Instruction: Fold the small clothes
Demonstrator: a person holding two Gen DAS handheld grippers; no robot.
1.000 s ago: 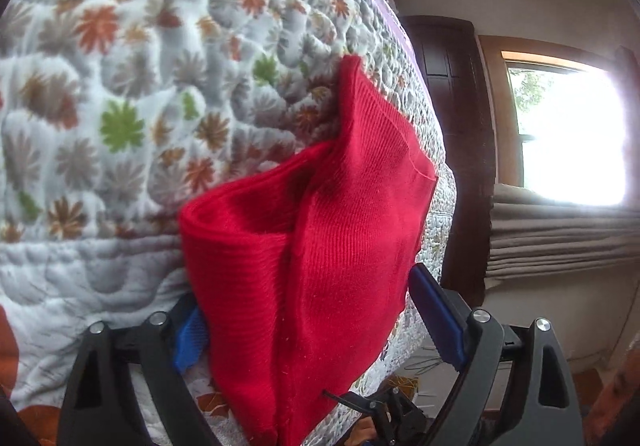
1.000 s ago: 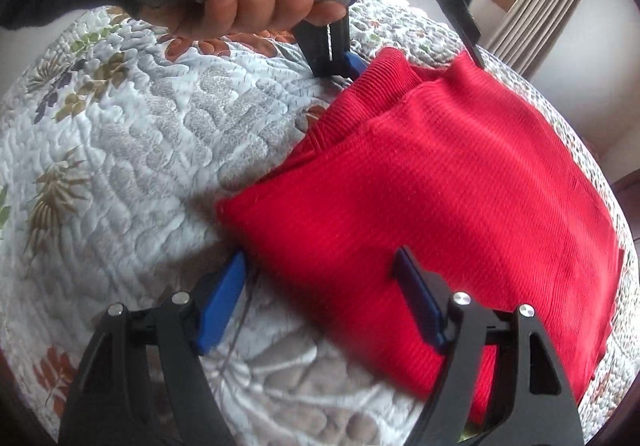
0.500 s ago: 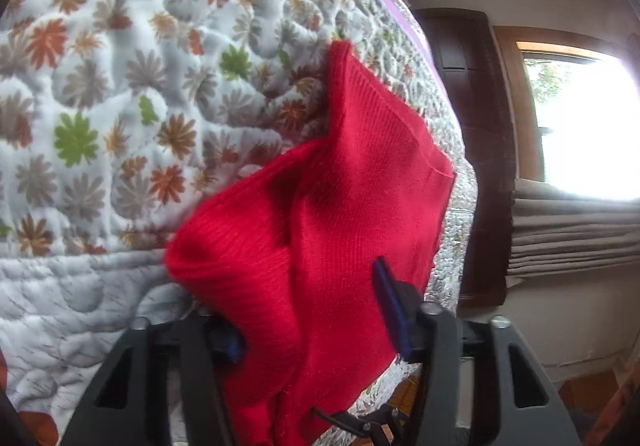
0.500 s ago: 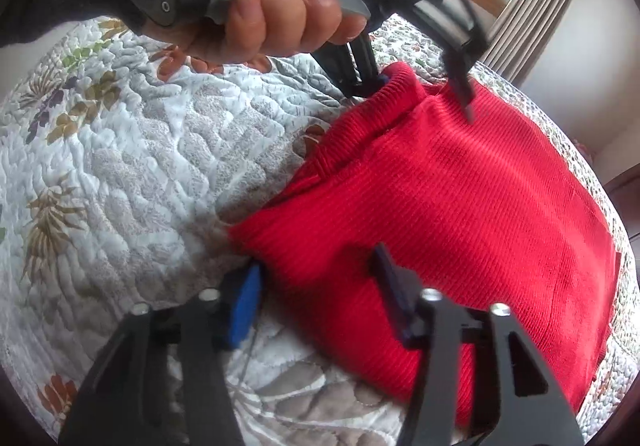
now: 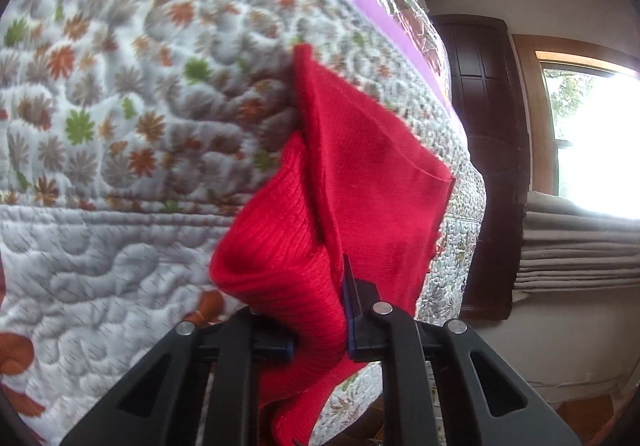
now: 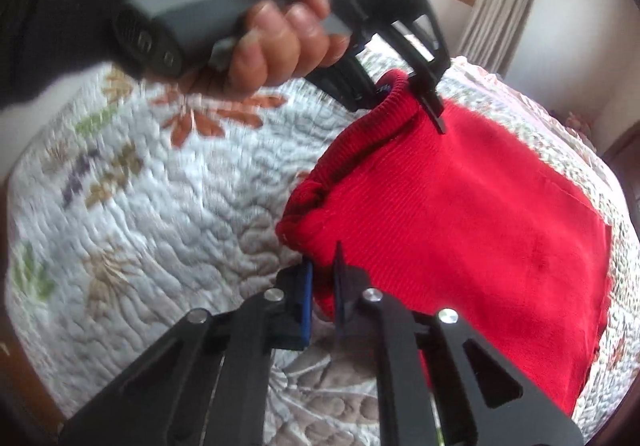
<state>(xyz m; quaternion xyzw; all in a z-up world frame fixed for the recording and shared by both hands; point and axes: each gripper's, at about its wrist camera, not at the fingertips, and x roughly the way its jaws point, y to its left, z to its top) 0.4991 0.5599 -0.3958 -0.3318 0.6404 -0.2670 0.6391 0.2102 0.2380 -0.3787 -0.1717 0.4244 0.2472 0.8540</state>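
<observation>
Here we have a red knitted garment [image 6: 472,214] lying on a bed covered by a white quilt [image 6: 160,214] with a leaf and flower pattern, and both of our grippers have hold of it along one ribbed edge. In the right wrist view, the right gripper [image 6: 322,286] has its fingers drawn close together on a bunched corner of the garment nearest the camera, the blue pad [image 6: 306,298] of one finger pressing the red fabric from the side. Farther along the same ribbed edge, the left gripper [image 6: 404,94] is clamped on the fabric and lifts it a little off the quilt; a hand [image 6: 264,26] in a dark sleeve [image 6: 60,18] grips its grey handle. The rest of the garment spreads flat towards the far edge of the bed, where its hem lies close to the quilt's border. In the left wrist view, the left gripper [image 5: 320,322] shows its fingers pinched on a thick fold of the ribbed knit, which bulges up between them, while the body of the garment [image 5: 368,166] runs away across the quilt [image 5: 120,126]. Beyond the bed we see a dark wooden door [image 5: 484,150], a bright window [image 5: 596,134] and a folded grey blind [image 5: 580,246] below it.
</observation>
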